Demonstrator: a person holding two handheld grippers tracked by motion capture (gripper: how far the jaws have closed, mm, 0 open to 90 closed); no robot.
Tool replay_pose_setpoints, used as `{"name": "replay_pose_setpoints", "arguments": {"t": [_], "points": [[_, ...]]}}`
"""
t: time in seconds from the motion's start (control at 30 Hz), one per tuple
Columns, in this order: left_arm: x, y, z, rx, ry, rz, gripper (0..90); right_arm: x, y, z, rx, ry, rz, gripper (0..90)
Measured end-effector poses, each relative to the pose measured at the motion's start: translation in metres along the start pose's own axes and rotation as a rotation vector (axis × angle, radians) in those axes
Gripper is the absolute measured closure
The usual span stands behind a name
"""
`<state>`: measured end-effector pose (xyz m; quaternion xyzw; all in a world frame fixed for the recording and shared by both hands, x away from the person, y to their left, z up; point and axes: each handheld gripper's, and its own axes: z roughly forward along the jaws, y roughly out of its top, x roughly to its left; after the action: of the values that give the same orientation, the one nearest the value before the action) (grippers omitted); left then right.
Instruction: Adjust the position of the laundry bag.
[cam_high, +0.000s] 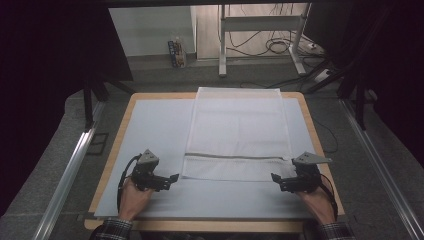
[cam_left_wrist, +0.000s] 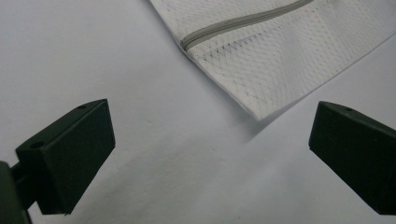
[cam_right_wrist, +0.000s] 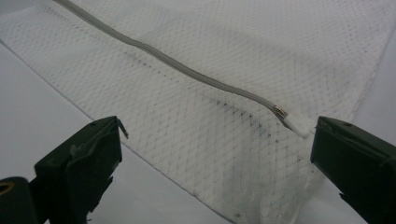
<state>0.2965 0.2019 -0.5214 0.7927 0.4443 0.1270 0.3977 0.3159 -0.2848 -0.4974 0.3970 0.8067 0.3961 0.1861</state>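
A white mesh bag (cam_high: 237, 125) lies flat on the pale mat (cam_high: 150, 125), with its far end over the table's back edge. A grey zipper (cam_high: 235, 156) runs across it near its front end. My left gripper (cam_high: 173, 177) rests open on the mat just left of the bag's front-left corner (cam_left_wrist: 259, 109), touching nothing. My right gripper (cam_high: 273, 177) is open at the front-right corner. In the right gripper view the mesh bag (cam_right_wrist: 201, 140) lies between its jaws. The zipper's white pull (cam_right_wrist: 297, 124) sits close to the right-hand jaw.
The mat covers a wooden table (cam_high: 118, 145) whose edge shows all round. Metal rails (cam_high: 67, 175) run along the floor on both sides. Behind the table stand a white desk frame (cam_high: 222, 45), loose cables (cam_high: 275, 45) and a small box (cam_high: 176, 52).
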Motion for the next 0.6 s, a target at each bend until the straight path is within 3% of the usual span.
{"name": "replay_pose_setpoints", "arguments": {"t": [0.13,0.23,0.37,0.6], "points": [[-0.002,0.004,0.005,0.031,0.026,0.026,0.4,0.000,0.001,0.002,0.003,0.006,0.021,0.0],[-0.002,0.009,0.007,0.025,0.003,0.021,0.4,-0.001,0.003,0.003,-0.004,0.004,0.031,0.0],[-0.002,0.015,0.013,0.028,0.007,0.033,2.1,-0.003,0.005,0.003,0.010,-0.011,0.034,0.4],[-0.003,0.027,0.023,0.052,0.052,0.088,7.9,-0.010,0.008,0.002,0.033,-0.029,0.034,11.1]]}}
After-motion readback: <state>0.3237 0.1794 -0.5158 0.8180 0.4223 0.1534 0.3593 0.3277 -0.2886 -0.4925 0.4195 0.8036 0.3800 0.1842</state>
